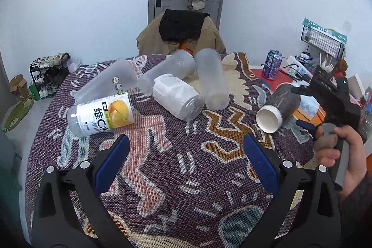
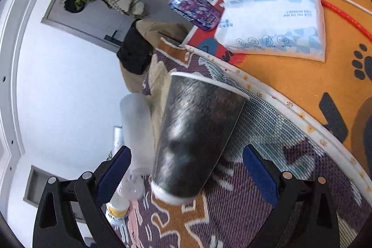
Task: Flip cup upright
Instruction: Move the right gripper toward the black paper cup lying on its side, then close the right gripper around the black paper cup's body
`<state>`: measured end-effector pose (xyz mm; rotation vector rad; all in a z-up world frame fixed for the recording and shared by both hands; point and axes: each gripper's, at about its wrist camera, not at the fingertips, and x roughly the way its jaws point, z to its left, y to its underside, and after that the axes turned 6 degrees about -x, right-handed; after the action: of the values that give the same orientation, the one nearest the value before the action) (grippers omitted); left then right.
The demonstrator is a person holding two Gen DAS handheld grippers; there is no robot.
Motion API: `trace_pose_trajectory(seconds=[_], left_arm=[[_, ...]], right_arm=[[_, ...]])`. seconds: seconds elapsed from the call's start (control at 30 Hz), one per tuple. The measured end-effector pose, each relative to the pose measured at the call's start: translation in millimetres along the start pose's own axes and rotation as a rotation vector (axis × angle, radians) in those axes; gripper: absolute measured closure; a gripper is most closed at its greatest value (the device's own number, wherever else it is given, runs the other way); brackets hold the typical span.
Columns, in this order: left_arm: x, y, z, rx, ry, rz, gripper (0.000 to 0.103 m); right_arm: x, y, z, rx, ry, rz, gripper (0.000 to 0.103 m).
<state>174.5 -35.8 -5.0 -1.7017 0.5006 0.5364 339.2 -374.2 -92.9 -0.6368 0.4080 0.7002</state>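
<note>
The dark paper cup (image 1: 277,106) lies on its side at the right of the table (image 1: 162,166). The right gripper (image 2: 186,174) is spread around it, not pinching. The left gripper (image 1: 186,155) is spread too, holding nothing. The cup could roll away if bumped.

Round table (image 1: 46,155) — patterned cloth (image 1: 176,166), toppled cups (image 1: 211,78), perhaps bottles (image 1: 102,114)

Dark cup (image 1: 277,106) on side, right tongs (image 1: 300,106) around it.

The dark grey paper cup (image 1: 277,106) (image 2: 197,136) with a white rim and white inside lay on its side on the patterned tabletop (image 1: 162,166), near its right edge, its narrow base tilted slightly upward.
</note>
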Motion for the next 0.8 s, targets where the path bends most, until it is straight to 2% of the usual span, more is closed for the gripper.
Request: trace_pose_trajectory(seconds=[0.13, 0.27, 0.3, 0.37, 0.47, 0.8], left_arm=[[5.5, 2.4, 1.5, -0.010, -0.008, 0.013, 0.006], [10.4, 4.1, 3.4, -0.021, -0.014, 0.027, 0.006], [10.8, 4.9, 3.9, -0.023, -0.016, 0.032, 0.006], [9.7, 6.5, 4.8, -0.029, -0.013, 0.037, 0.006], [4.3, 7.3, 4.8, -0.028, -0.009, 0.032, 0.006], [-24.5, 10.1, 8.7, -0.046, 0.011, 0.009, 0.006]], right_arm=[[23.2, -6.4, -6.4, 0.044, 0.028, 0.013, 0.009], [42.5, -11.9, -5.4, 0.029, 0.048, 0.019, 0.018], [44.6, -13.0, -4.6, 0.026, 0.034, 0.021, 0.025], [47.3, -13.9, -4.1, 0.045, 0.002, 0.051, 0.026], [39.3, -11.2, 0.3, 0.025, -0.001, 0.034, 0.026], [-11.6, 18.1, 16.8, -0.039, -0.091, 0.045, 0.027]])
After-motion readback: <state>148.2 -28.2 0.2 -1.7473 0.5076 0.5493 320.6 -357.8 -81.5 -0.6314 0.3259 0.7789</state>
